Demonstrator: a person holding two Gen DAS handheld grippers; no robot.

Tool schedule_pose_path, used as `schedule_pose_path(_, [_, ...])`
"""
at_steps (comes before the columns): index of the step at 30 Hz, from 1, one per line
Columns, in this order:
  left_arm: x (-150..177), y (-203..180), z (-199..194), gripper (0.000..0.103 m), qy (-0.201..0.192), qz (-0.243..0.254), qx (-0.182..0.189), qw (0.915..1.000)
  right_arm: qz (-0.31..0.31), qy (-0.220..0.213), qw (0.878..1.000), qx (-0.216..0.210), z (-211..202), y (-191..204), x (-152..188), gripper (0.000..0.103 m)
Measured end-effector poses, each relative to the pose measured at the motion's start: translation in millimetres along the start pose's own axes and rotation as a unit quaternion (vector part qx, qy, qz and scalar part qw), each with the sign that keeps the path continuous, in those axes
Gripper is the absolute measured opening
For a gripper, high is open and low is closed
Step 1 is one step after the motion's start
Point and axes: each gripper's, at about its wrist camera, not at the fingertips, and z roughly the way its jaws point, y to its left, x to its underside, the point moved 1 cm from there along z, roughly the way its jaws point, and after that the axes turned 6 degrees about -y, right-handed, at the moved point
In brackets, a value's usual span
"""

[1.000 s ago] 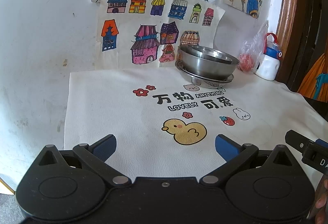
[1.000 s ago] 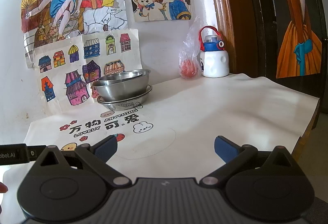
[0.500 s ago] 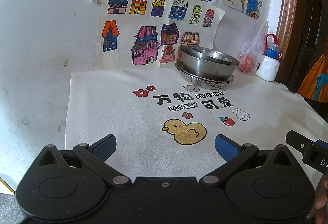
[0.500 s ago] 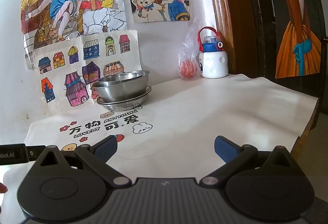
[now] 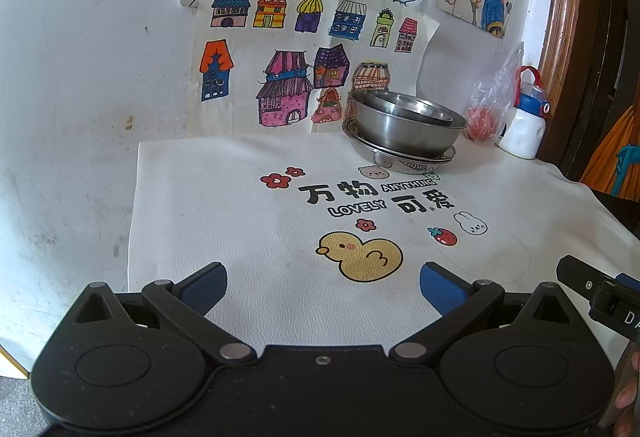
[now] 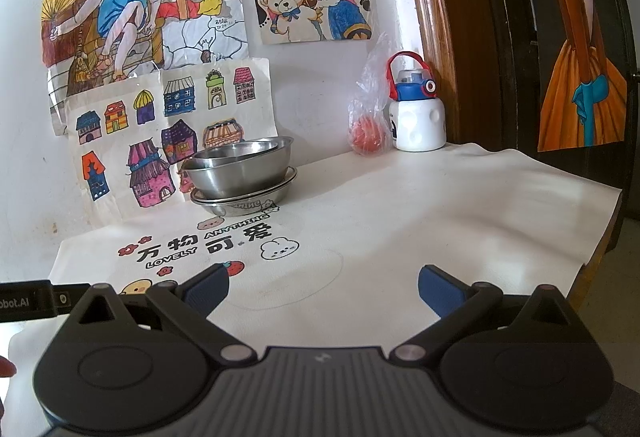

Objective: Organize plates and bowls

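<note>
— What sort of place is shown?
— A home: children's drawings (image 6: 168, 133) are taped to the wall ahead of the jaws, above a cartoon-printed table cover (image 5: 360, 205) and a child's water bottle (image 6: 416, 117).

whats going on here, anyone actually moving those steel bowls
Nobody is handling them right now. A person holds two sets of tongs, left tongs and right tongs, both open and empty, low over the printed white mat. The steel bowls sit nested, a smaller one inside a larger one, on top of stacked steel plates at the back near the wall. A white water bottle and a plastic bag stand further right.
</note>
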Motion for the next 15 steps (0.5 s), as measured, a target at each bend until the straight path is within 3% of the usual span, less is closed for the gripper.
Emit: schedule_pose_path(15, [0.7, -3.1, -3.7, 0.102, 0.002, -0.001, 0.003, 1.0, 0.001, 0.001, 1.0, 0.0, -1.5, 0.2, 1.1, 0.103])
